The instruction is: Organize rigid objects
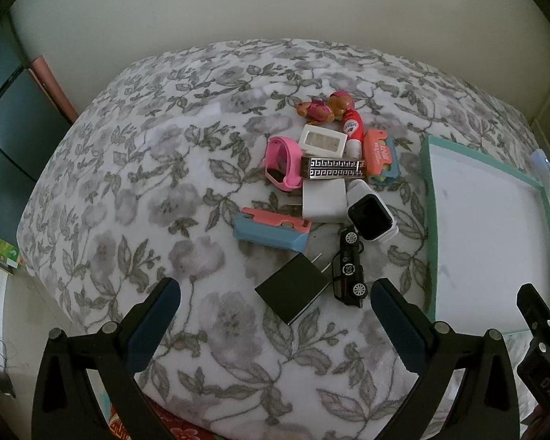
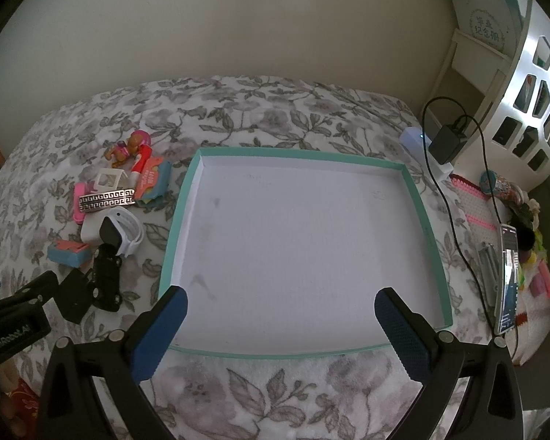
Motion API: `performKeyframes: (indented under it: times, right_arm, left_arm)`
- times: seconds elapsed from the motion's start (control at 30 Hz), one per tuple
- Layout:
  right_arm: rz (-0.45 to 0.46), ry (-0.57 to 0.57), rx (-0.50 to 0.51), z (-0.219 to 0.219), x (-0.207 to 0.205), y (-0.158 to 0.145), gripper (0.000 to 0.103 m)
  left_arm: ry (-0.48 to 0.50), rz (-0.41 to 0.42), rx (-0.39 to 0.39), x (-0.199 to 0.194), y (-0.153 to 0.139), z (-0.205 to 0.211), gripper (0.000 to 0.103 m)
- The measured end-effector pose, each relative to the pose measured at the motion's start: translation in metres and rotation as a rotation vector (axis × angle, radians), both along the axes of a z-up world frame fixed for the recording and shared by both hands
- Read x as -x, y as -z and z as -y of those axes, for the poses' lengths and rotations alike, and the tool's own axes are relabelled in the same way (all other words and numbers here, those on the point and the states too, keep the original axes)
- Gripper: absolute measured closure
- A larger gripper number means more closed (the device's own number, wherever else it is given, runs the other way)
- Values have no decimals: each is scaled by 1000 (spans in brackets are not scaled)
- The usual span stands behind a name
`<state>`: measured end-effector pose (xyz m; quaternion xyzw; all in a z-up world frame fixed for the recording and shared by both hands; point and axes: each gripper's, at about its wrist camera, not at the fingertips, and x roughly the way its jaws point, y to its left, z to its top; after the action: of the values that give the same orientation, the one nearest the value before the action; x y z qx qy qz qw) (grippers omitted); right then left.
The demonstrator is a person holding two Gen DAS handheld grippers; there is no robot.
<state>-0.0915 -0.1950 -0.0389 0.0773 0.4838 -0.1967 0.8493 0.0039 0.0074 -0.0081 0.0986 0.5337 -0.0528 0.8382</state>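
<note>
Floral blanket (image 1: 209,322) covers the work surface; on it, a shallow teal-rimmed tray (image 2: 427,220) with a bare white floor, nothing in it yet. Tray lies directly ahead of the right gripper (image 2: 280,324), whose 2 blue-padded fingers stand wide apart and hold nothing, poised above the tray's near rim. Clutter pile sits just beside the tray's left wall, so it is the left gripper (image 1: 275,313) that faces it: also spread wide, unloaded, hovering short of the pile and pointing at it. Nearest piece is the black charger block (image 1: 291,291), dead ahead between the 2 fingers' lines, lying flat and turned diagonal, prongs aimed up and right toward the tray. Touching its right side, the black toy car (image 1: 348,271), long axis running away from the gripper. Beyond these, white smartwatch (image 1: 370,216) leaning on a white adapter (image 1: 324,201), a blue-and-pink case (image 1: 271,233) lying crosswise to the left, a patterned metal bar (image 1: 333,170) crosswise over the heap, pink watch (image 1: 280,165), and at the far end small toy figures (image 1: 326,106), details too small to settle. Judgement: the left is the nearer tool for a first pick, and the charger's diagonal set would call for a wrist turn to square the pads across its flat sides before carrying rightward to the tray.
</note>
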Motion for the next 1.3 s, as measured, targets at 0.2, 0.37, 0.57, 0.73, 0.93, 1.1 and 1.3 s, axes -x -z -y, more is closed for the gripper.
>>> performKeyframes:
  times: [0.2, 0.37, 0.57, 0.73, 0.93, 1.1, 1.3]
  right_arm:
    - [-1, 0, 0, 1, 2, 3, 0]
    - [-2, -1, 2, 1, 2, 4, 0]
    - [-11, -3, 12, 0, 0, 3, 0]
    - [-12, -3, 11, 0, 0, 3, 0]
    - [-14, -5, 14, 0, 0, 3, 0]
    - [-17, -5, 17, -1, 0, 4, 0]
    - [-19, -7, 18, -1, 0, 5, 0]
  left_arm:
    - [1, 1, 0, 0, -1, 1, 0]
    - [-2, 2, 0, 1, -1, 2, 0]
    - [2, 3, 0, 1, -2, 2, 0]
    - [3, 4, 0, 1, -2, 2, 0]
    - [4, 4, 1, 1, -2, 2, 0]
    - [4, 4, 1, 1, -2, 2, 0]
    - [3, 4, 1, 1, -2, 2, 0]
